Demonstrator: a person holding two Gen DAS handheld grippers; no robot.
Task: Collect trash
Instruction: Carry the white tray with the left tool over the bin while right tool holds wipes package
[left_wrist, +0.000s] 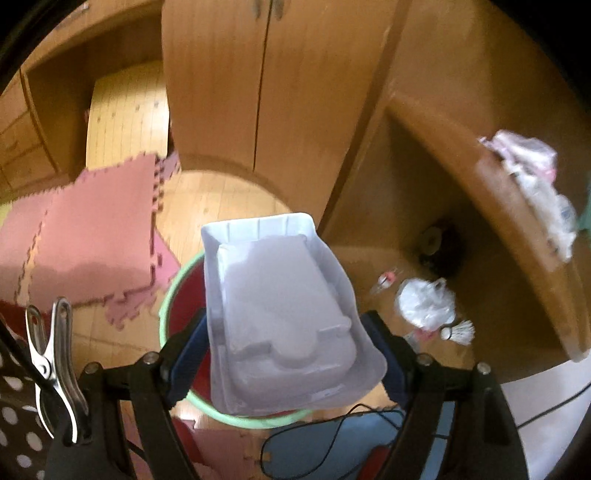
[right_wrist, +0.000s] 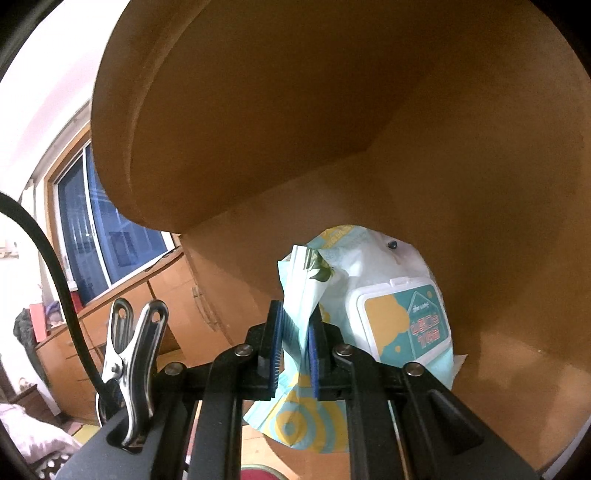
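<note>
My left gripper (left_wrist: 288, 354) is shut on a white moulded plastic tray (left_wrist: 280, 310) and holds it over a green-rimmed bin with a red inside (left_wrist: 177, 306) on the floor. My right gripper (right_wrist: 297, 332) is shut on the crumpled edge of a teal and yellow wet-wipes pack (right_wrist: 384, 314), held up in front of a wooden desk panel. A crumpled clear plastic bag (left_wrist: 424, 302), a shuttlecock (left_wrist: 460, 332) and a small bottle (left_wrist: 384, 282) lie on the floor under the desk, right of the bin.
Wooden wardrobe doors (left_wrist: 258, 85) stand behind the bin. Pink foam mats (left_wrist: 92, 236) cover the floor at left. The desk top (left_wrist: 517, 221) at right carries crumpled bags (left_wrist: 532, 173). A black cable (left_wrist: 332, 424) lies on a blue mat. A window (right_wrist: 99, 229) is left.
</note>
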